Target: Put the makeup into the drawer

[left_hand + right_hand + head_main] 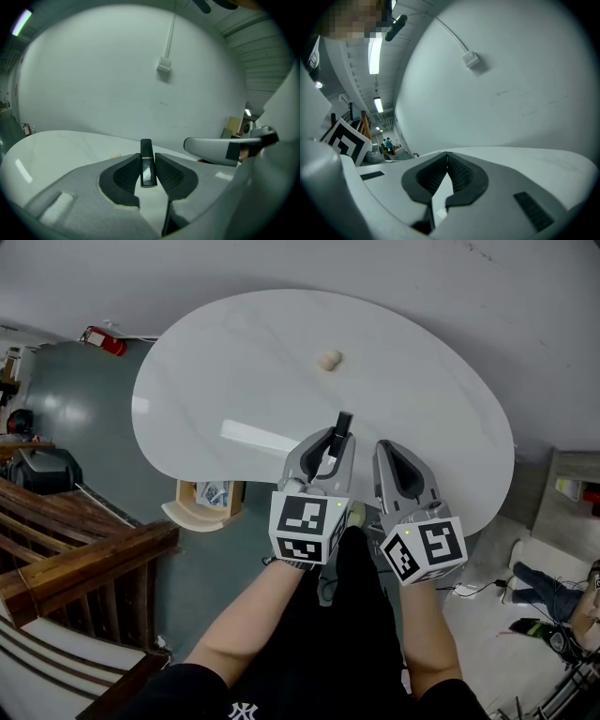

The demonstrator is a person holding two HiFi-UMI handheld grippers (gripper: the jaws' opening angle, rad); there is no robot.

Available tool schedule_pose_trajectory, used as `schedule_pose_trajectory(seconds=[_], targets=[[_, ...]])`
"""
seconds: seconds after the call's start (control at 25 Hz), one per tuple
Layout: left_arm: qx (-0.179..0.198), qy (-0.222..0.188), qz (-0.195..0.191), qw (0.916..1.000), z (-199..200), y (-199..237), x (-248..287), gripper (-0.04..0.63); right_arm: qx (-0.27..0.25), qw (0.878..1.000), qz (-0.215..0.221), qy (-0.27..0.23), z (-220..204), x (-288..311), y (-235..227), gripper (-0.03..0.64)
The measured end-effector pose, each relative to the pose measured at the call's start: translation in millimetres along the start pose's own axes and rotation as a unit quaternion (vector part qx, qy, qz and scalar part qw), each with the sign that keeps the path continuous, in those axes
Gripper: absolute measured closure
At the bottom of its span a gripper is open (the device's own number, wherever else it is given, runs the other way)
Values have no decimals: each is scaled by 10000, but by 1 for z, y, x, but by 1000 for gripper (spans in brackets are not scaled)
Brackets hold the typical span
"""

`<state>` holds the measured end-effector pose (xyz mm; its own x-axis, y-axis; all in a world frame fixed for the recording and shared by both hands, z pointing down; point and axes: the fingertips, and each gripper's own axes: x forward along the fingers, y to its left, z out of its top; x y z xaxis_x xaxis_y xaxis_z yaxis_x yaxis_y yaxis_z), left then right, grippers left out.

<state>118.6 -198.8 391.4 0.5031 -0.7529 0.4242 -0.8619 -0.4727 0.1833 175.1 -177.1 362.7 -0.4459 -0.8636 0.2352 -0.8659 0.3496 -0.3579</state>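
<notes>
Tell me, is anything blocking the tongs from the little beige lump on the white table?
Nothing visible does: only bare white oval table lies between the small round beige lump and the shut right tongs. The left tongs grip a slim black tube.

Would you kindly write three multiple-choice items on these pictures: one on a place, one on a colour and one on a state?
1. Where does the small beige object lie?
A. On the white table
B. On the floor
C. In a gripper

2. What colour is the lipstick tube in the left gripper?
A. Red
B. Black
C. White

3. How do the right gripper's jaws stand?
A. Wide apart
B. Closed on a tube
C. Together, empty

Answers:
1 A, as it rests on the tabletop.
2 B, as the tube is glossy black.
3 C, as the pads meet with nothing between them.
</notes>
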Motion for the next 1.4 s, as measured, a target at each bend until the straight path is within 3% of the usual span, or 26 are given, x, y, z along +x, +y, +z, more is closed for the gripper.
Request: schedule_pose_trajectory(seconds=[0.64,1.4], targets=[[0,-541,11,9985,19,17,-94,491,-357,9990,181,-196,4,-19,79,601],[-231,-968,639,9930,2,98,-209,491,-823,9915,1003,-96,-31,-1,218,601]])
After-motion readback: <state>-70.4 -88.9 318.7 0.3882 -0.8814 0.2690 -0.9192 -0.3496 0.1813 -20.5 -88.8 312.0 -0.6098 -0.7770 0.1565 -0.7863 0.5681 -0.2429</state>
